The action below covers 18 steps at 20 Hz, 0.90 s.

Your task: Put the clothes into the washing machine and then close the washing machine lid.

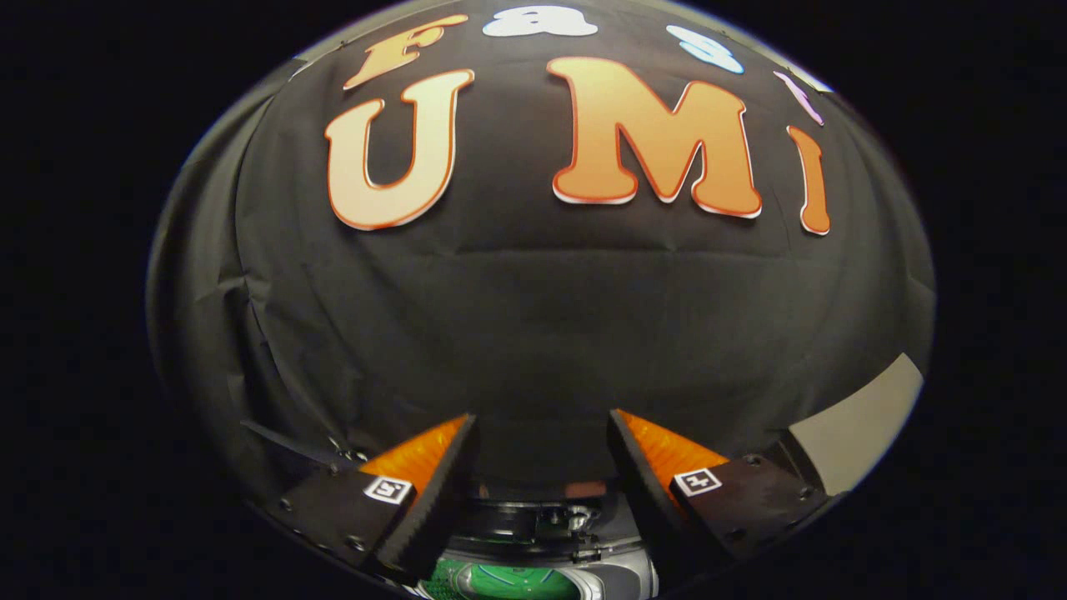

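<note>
Tool [542, 433] w/ fingers spread wide apart, nothing between them, aimed at the black cloth wall [533, 317]. Washer [542, 542] sits low btwn and below the fingers: dark rim, grey body, green stuff [500, 582] showing inside, can't tell if it's clothes. Pale worktop [859, 425] to the right, beyond right finger.

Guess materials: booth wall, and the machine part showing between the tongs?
Booth wall: black woven cloth, matte; creases and fold lines show. Machine part below the open tongs, which hold nothing: looks like glossy moulded plastic, dark above and grey-silver lower down, with sharp highlights; painted metal can't be excluded. The green patch is too cropped to call.
</note>
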{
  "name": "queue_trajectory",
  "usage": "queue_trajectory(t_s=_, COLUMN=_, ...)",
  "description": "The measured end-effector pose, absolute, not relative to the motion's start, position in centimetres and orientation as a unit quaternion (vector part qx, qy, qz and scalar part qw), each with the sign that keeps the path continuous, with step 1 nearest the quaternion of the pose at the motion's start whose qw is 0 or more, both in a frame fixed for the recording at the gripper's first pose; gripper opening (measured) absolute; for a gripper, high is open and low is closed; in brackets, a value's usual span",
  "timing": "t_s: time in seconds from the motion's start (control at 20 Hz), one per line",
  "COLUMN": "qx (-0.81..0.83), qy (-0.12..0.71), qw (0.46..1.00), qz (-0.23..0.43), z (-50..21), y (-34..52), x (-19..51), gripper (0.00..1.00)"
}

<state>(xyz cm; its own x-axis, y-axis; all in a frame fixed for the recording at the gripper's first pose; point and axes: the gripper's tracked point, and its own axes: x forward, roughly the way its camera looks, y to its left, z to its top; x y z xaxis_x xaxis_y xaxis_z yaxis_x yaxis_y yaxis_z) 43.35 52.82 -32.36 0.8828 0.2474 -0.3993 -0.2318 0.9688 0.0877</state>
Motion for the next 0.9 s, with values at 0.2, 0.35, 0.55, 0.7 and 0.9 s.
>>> queue_trajectory(t_s=0.2, qx=0.020, qy=0.178, qw=0.976, qz=0.126, z=-32.0, y=52.7, x=42.4, gripper=0.99)
queue_trajectory(t_s=0.35, qx=0.027, qy=0.176, qw=0.976, qz=0.127, z=-32.0, y=52.5, x=41.2, gripper=0.99)
queue_trajectory(t_s=0.55, qx=0.026, qy=0.165, qw=0.977, qz=0.135, z=-31.4, y=51.8, x=38.1, gripper=0.99)
queue_trajectory(t_s=0.7, qx=0.025, qy=0.160, qw=0.977, qz=0.139, z=-31.3, y=51.2, x=35.9, gripper=0.99)
queue_trajectory(t_s=0.9, qx=0.024, qy=0.156, qw=0.977, qz=0.144, z=-31.5, y=50.7, x=33.9, gripper=0.99)
